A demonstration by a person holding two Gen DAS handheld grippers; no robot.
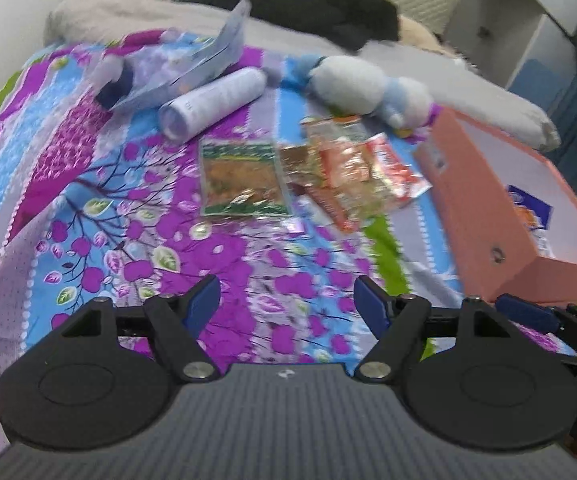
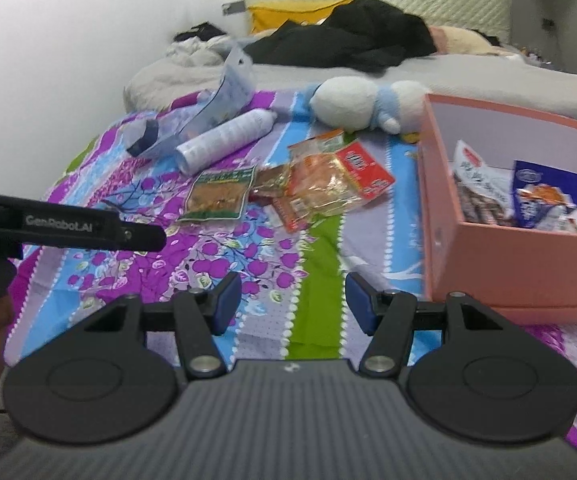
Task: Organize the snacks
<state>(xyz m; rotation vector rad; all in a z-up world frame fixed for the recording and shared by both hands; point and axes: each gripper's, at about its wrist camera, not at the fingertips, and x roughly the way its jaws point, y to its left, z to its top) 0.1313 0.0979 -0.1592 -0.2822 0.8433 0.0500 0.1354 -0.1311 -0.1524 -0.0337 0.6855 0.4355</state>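
Observation:
A green-edged snack packet (image 1: 242, 178) (image 2: 218, 194) lies flat on the flowered bedspread. Beside it is a heap of orange and red snack packets (image 1: 352, 168) (image 2: 328, 182). An open pink box (image 1: 500, 196) (image 2: 488, 256) stands to the right, with snack packets (image 2: 484, 192) and a blue packet (image 2: 544, 196) inside. My left gripper (image 1: 288, 304) is open and empty, hovering over the bedspread short of the packets. My right gripper (image 2: 292, 300) is open and empty, just left of the box's near corner.
A white cylindrical bottle (image 1: 212, 102) (image 2: 226, 140), a clear plastic pouch (image 1: 192, 68) (image 2: 208, 116) and a white and blue plush toy (image 1: 368, 88) (image 2: 360, 104) lie beyond the packets. Dark clothes (image 2: 352, 36) and pillows lie at the bed's head. The left gripper's body (image 2: 64, 224) shows at left.

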